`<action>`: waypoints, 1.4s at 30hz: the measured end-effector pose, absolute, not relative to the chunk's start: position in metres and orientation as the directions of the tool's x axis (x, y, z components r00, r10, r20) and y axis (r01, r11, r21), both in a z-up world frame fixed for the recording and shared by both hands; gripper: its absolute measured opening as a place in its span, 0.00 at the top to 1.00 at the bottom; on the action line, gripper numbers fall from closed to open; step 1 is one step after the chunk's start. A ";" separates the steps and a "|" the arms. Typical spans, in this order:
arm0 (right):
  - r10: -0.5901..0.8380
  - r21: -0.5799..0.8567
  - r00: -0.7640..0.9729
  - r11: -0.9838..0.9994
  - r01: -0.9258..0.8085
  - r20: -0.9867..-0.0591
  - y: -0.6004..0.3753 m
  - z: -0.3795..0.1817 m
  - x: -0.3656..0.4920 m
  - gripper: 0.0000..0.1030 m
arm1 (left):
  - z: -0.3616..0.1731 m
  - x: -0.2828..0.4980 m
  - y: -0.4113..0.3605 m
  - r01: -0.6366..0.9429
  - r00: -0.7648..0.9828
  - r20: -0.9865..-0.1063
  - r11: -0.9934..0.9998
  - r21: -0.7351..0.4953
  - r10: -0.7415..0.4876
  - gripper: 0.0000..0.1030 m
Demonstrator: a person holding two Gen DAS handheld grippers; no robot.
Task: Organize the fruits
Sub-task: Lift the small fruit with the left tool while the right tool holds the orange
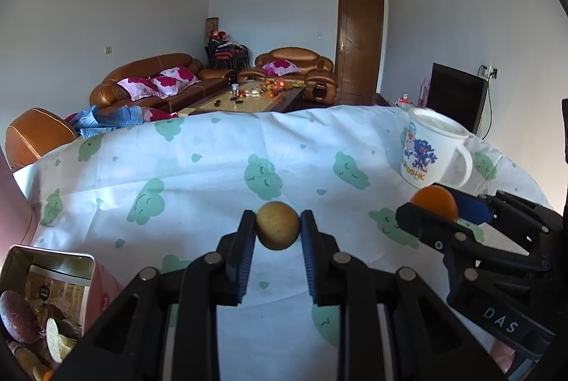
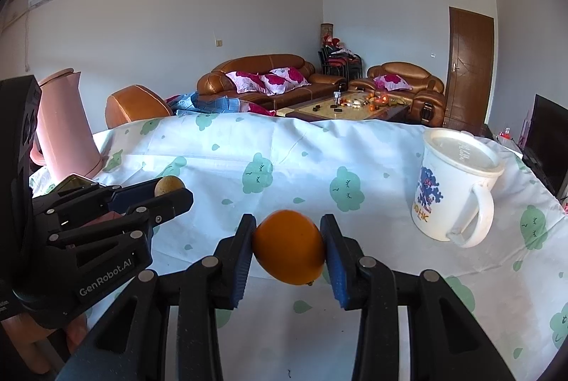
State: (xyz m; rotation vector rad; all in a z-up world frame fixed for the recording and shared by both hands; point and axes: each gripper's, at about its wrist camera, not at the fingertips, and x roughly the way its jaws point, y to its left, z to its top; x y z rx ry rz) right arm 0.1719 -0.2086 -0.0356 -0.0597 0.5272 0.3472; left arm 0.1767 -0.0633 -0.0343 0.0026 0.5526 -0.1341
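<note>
Across the cloud-print tabletop (image 1: 213, 168) we note both fingers clenched on fruit, left fingers (image 1: 278, 228) on the yellowish fruit (image 1: 278, 230) nearest the open tin (image 1: 49, 274) lower-left, right fingers (image 2: 288, 246) on the orange (image 2: 288, 248)

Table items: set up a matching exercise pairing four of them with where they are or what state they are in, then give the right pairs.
Column one:
1. orange fruit
2. yellowish fruit
3. white mug
4. open tin

Column two:
A. stands on the cloud-print cloth with its lid on
B. gripped in the left claw
C. at the table's left edge, food inside
D. gripped in the right claw

Pairs: 1-D, 2-B, 3-A, 4-C
</note>
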 end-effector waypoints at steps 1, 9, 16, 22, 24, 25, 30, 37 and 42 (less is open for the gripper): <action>0.309 0.031 0.809 0.940 -0.340 -0.501 -0.208 -0.035 0.172 0.61 | -0.034 0.176 -0.063 0.126 0.844 -0.521 0.991 -0.035 -0.125 0.74; 0.305 0.020 0.825 0.941 -0.337 -0.475 -0.209 -0.033 0.167 0.61 | -0.032 0.171 -0.060 0.109 0.861 -0.495 0.993 -0.044 -0.116 0.74; 0.302 0.010 0.836 0.942 -0.335 -0.458 -0.208 -0.032 0.163 0.61 | -0.029 0.164 -0.060 0.103 0.877 -0.469 0.994 -0.032 -0.106 0.74; 0.300 0.003 0.846 0.943 -0.333 -0.440 -0.208 -0.030 0.160 0.61 | -0.028 0.161 -0.059 0.098 0.886 -0.452 0.995 -0.032 -0.102 0.74; 0.299 -0.001 0.850 0.943 -0.333 -0.433 -0.209 -0.030 0.157 0.61 | -0.027 0.159 -0.059 0.097 0.890 -0.445 0.995 -0.031 -0.100 0.74; 0.299 -0.003 0.851 0.943 -0.332 -0.431 -0.209 -0.030 0.157 0.61 | -0.027 0.158 -0.059 0.095 0.892 -0.442 0.995 -0.030 -0.099 0.74; 0.297 -0.010 0.860 0.944 -0.331 -0.415 -0.209 -0.028 0.154 0.61 | -0.025 0.155 -0.057 0.087 0.898 -0.430 0.996 -0.029 -0.091 0.74; 0.297 -0.020 0.871 0.943 -0.331 -0.390 -0.209 -0.026 0.147 0.61 | -0.023 0.147 -0.057 0.083 0.910 -0.405 0.996 -0.025 -0.085 0.74; 0.305 -0.027 0.878 0.941 -0.338 -0.369 -0.208 -0.024 0.142 0.61 | -0.023 0.143 -0.055 0.079 0.913 -0.399 0.997 -0.025 -0.082 0.74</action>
